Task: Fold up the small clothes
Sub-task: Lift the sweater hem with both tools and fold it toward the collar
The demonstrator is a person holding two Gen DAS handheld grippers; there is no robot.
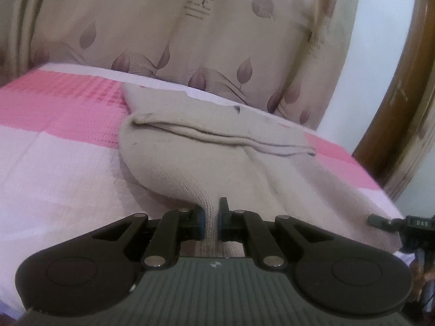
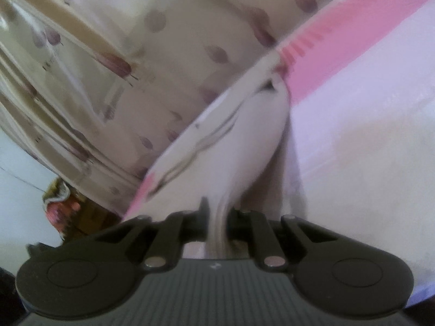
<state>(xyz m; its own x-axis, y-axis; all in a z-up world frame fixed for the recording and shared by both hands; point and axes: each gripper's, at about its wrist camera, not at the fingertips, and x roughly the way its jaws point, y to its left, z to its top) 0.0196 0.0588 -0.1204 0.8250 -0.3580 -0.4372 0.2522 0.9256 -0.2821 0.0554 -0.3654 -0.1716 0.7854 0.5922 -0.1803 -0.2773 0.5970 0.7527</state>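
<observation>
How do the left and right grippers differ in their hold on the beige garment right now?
1. The left gripper pinches a thick ribbed fold of the beige garment; the right gripper pinches a thinner, smoother strip.
2. The left view is level and fairly sharp over the pink bedspread; the right view is tilted and blurred.

Both are shut on the same garment, lifting its near edge.

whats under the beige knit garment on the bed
The beige garment lies on a pink and white checked bedspread, which shows around it. Anything directly beneath is covered. Both the left gripper and right gripper pinch its near edge.
</observation>
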